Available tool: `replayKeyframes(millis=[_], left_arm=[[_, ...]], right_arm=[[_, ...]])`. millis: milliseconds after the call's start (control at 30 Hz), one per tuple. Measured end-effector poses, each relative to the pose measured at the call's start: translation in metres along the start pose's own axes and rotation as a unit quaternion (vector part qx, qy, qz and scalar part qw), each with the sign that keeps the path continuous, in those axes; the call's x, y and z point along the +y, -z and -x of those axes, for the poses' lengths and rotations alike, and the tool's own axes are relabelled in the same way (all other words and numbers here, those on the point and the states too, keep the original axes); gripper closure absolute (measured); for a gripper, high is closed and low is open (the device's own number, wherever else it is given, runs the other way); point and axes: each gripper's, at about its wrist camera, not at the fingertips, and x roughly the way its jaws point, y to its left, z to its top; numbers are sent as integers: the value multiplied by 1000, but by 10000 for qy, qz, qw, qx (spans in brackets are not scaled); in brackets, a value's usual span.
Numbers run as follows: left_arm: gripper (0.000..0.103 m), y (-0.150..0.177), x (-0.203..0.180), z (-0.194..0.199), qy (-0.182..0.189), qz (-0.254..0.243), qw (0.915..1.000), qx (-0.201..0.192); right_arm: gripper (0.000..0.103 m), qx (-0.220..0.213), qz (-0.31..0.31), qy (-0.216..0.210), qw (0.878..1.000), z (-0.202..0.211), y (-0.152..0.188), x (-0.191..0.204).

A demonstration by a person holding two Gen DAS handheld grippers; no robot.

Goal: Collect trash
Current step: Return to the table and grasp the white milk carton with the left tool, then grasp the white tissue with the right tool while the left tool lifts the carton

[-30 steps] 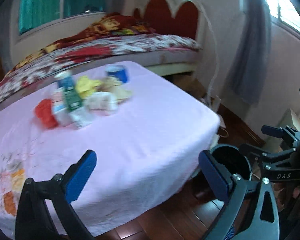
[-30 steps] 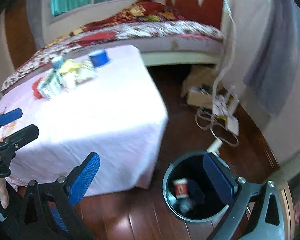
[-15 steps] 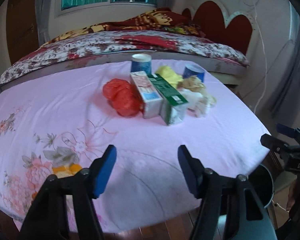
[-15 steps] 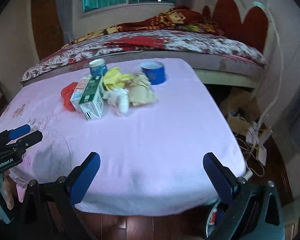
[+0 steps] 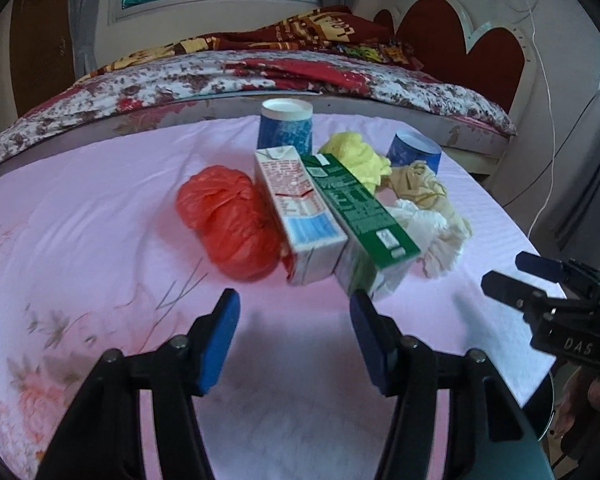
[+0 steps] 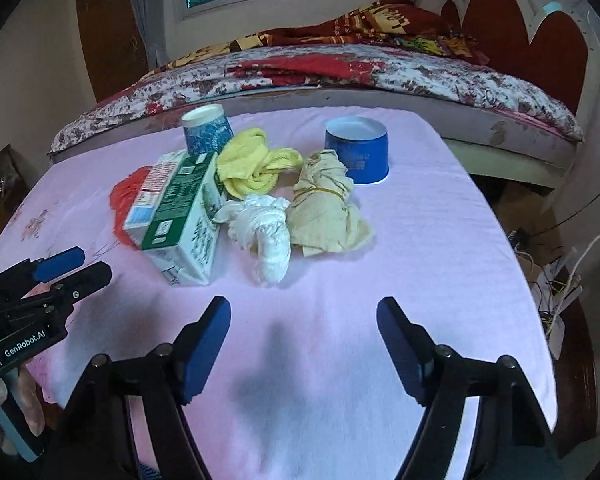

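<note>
A heap of trash lies on the pink tablecloth (image 5: 100,216): a red plastic bag (image 5: 228,224), a red-and-white carton (image 5: 300,216), a green carton (image 5: 360,216), a yellow rag (image 6: 256,164), a white crumpled bag (image 6: 264,232), a beige wrapper (image 6: 324,208), a tall blue cup (image 5: 286,128) and a low blue cup (image 6: 358,148). My left gripper (image 5: 294,312) is open and empty, just in front of the two cartons. My right gripper (image 6: 304,320) is open and empty, in front of the white bag.
A bed (image 5: 260,68) with a red patterned cover stands behind the table. The rim of a dark bin (image 5: 550,400) shows by the table's right edge. Cables and a power strip (image 6: 556,280) lie on the wooden floor at right.
Both grippers have swung from the bin and floor to the table and come closer to the trash heap. Both stay open and empty.
</note>
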Motion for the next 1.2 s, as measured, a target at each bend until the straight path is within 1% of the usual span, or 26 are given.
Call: replayKeyframes(millis=[167, 267, 400, 500, 600, 667, 733, 800, 900, 933, 967, 1033, 1200], left_arm=[[45, -12, -7, -24, -4, -31, 10000, 73], [46, -21, -4, -36, 31, 130, 9999, 102], [46, -27, 5, -37, -39, 234, 9997, 60], [46, -25, 16, -35, -170, 240, 9995, 66], [51, -22, 27, -29, -166, 277, 9995, 44], [51, -24, 28, -28, -36, 276, 9996, -12], [51, -26, 24, -30, -9, 203, 9998, -19], [53, -30, 21, -34, 17, 144, 9999, -1], [61, -33, 20, -41, 33, 123, 9999, 103], [65, -33, 20, -43, 13, 108, 9998, 135], [65, -33, 20, -43, 5, 98, 9998, 148], [65, -31, 21, -40, 7, 78, 9998, 176], [66, -26, 21, -21, 17, -31, 10000, 89]], right_arm=[[26, 97, -42, -82, 9999, -21, -3, -9], [26, 130, -70, -125, 9998, -29, -5, -14], [26, 143, -59, -236, 9996, -38, -10, -13], [27, 133, -1, -336, 9993, -43, -15, -7], [36, 158, 33, -485, 9987, -50, -21, 3], [42, 178, 61, -548, 9983, -55, -24, 9], [43, 201, 47, -564, 9982, -60, -27, 13], [44, 228, 15, -588, 9980, -65, -29, 15], [50, 305, -96, -600, 9977, -73, -34, 14], [53, 328, -132, -627, 9974, -75, -35, 13], [59, 354, -145, -660, 9971, -76, -36, 14], [67, 393, -154, -748, 9963, -75, -37, 15], [70, 337, -102, -691, 9970, -60, -29, 18]])
